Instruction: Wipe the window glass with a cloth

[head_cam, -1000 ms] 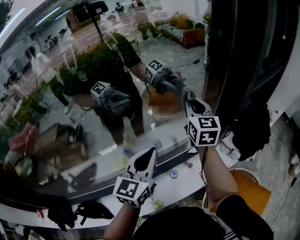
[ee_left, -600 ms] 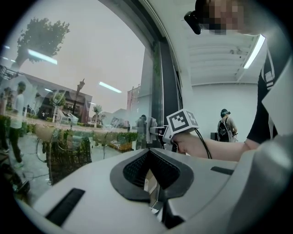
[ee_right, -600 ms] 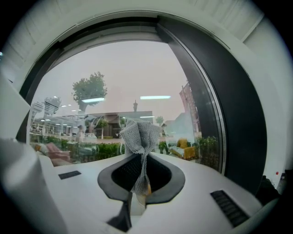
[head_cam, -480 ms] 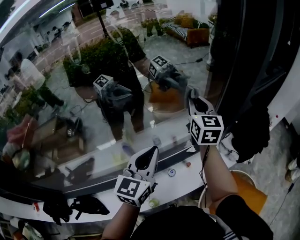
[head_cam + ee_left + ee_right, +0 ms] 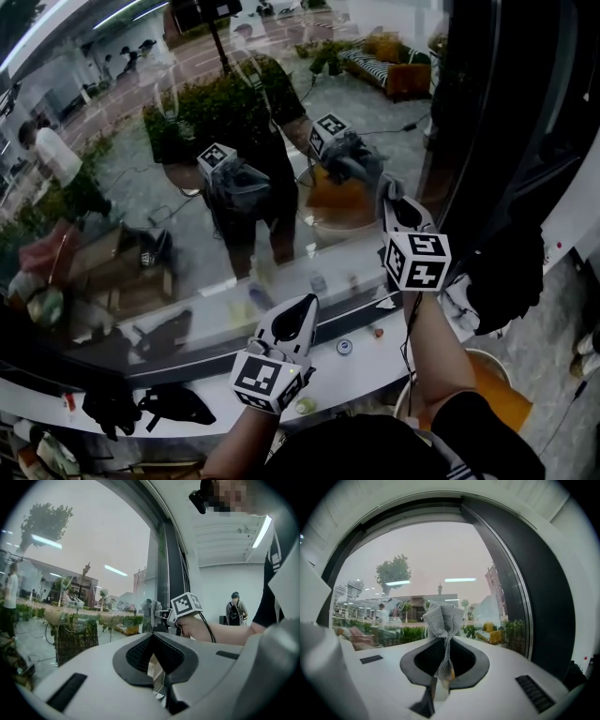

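Grey cloth (image 5: 443, 618) clamped in right gripper (image 5: 443, 665), clamp unseen from head view | left gripper (image 5: 157, 667) closed, empty

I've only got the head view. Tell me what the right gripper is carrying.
Observer: The right gripper view shows the right gripper shut on a grey mesh cloth. The cloth's bunched end sticks out past the fingers.
Operator: Now check the left one.
Observer: In its own view, the left gripper is shut with nothing between its fingers.
Operator: Report anyone else indoors.
Observer: The left gripper view shows a person with a backpack standing near the far white wall, facing away.
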A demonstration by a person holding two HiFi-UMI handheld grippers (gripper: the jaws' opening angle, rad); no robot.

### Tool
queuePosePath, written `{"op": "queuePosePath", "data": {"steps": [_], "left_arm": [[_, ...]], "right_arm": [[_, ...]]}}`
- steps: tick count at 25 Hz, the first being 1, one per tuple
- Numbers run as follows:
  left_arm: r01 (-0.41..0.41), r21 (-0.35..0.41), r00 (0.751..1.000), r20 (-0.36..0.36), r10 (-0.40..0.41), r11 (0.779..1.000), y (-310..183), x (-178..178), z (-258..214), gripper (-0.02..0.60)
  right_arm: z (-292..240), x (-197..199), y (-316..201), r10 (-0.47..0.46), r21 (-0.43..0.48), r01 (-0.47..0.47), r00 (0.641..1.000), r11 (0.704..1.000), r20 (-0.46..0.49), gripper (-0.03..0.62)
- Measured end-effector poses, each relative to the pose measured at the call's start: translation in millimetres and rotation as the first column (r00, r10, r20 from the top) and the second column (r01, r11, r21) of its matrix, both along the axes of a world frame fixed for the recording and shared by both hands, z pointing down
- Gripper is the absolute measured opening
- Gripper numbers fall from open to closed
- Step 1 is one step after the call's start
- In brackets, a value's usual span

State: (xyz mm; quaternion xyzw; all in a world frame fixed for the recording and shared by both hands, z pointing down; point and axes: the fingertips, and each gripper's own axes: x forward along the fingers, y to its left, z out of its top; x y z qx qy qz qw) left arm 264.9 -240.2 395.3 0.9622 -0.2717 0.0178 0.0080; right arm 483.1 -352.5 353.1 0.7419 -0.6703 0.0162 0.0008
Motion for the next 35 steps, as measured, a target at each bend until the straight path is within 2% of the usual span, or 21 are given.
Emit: {"op": "queuePosePath", "data": {"steps": [9, 14, 19, 28, 35], "left_arm": [[-0.003, 0.010, 1.000, 0.008, 0.002, 1.000, 8, 3, 2, 0.008], [-0.014, 0.028, 1.000, 0.011, 0.014, 0.999, 12, 0, -9, 0.008], [-0.025, 0.062, 1.000, -0.003, 0.026, 0.998, 13, -4, -32, 0.008], [-0.027, 0.123, 0.997, -0.064, 0.035, 0.992, 12, -5, -111, 0.008], [-0.021, 0.167, 0.996, -0.086, 0.036, 0.986, 9, -6, -122, 0.008]], "right_arm": [[7, -2, 7, -0.022, -0.026, 0.022, 1.000, 0.999, 0.015, 0.044], [-5, -22, 19, -0.066, -0.012, 0.066, 0.998, 0.998, 0.013, 0.044], [-44, -44, 32, -0.102, 0.039, 0.102, 0.995, 0.994, -0.004, 0.044], [-153, -65, 43, -0.127, 0.140, 0.136, 0.990, 0.981, -0.067, 0.044], [-168, -69, 42, -0.135, 0.176, 0.150, 0.987, 0.973, -0.090, 0.044]]}}
